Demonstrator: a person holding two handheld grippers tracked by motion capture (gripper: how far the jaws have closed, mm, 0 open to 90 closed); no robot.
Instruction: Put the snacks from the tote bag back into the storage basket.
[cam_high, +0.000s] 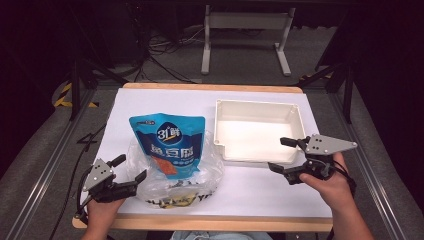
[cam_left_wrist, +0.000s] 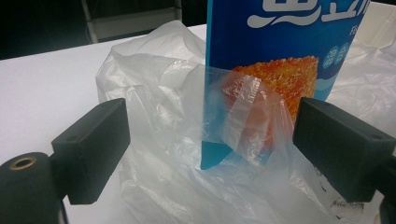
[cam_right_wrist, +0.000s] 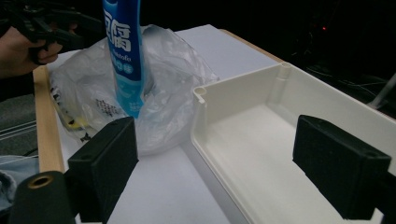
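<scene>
The blue snack pouch (cam_high: 168, 145) is standing upright in the clear plastic bag (cam_high: 175, 175) at about two o'clock from the left tongs (cam_high: 131, 169), the nearer pair (both the left and the right tongs (cam_high: 281, 154) are gaping wide, empty).

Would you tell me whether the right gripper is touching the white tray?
Apart. In the right gripper view, the right gripper has open jaws standing clear above the white tray, with nothing between them.
</scene>
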